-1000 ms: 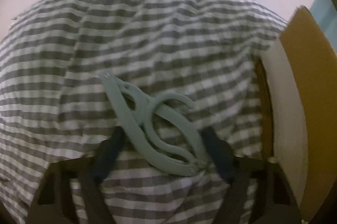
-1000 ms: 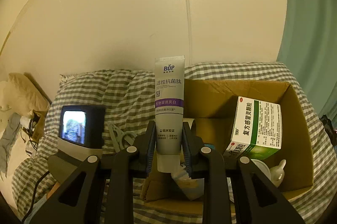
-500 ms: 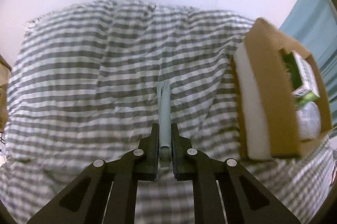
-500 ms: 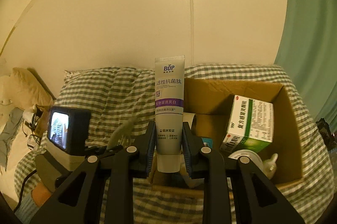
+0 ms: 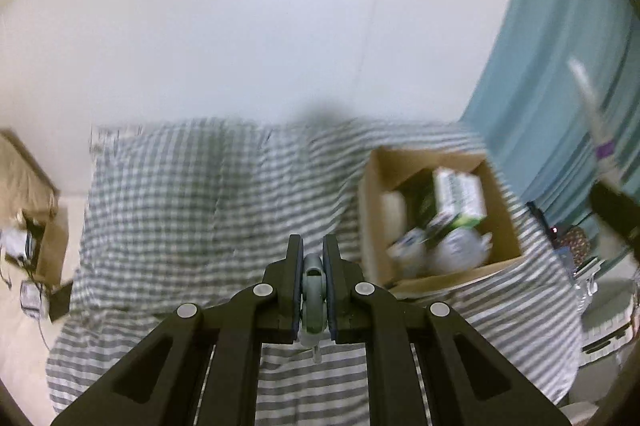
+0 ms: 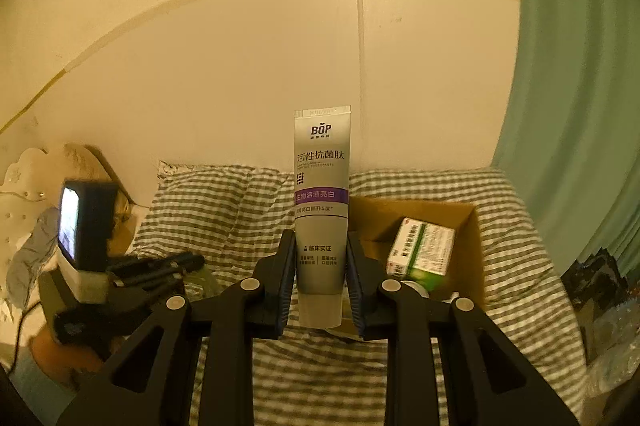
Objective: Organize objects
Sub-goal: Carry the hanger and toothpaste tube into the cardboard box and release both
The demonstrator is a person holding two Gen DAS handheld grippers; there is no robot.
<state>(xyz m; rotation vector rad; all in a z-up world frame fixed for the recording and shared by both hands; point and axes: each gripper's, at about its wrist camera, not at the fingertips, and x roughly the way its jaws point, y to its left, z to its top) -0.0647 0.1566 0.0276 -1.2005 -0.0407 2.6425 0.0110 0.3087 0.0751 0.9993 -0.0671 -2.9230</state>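
Observation:
My left gripper [image 5: 312, 262] is shut on a pale green folding hanger [image 5: 313, 290], held edge-on above the striped bedspread [image 5: 192, 209]. My right gripper [image 6: 321, 258] is shut on a grey toothpaste tube [image 6: 322, 193], upright, raised above the bed. The tube also shows blurred at the right edge of the left wrist view [image 5: 596, 129]. An open cardboard box [image 5: 500, 226] lies on the bed to the right and holds a green and white medicine box [image 6: 422, 246] and other white items. The left gripper shows in the right wrist view [image 6: 160, 266], to the left.
A white wall stands behind the bed. A teal curtain [image 5: 560, 65] hangs on the right. A cream headboard [image 6: 36, 169] and clutter are at the left. Items lie on the floor by the bed's right side [image 5: 600, 274].
My left gripper closed on the hanger on the bedspread and lifted it high and back. My right gripper rose too, holding the toothpaste.

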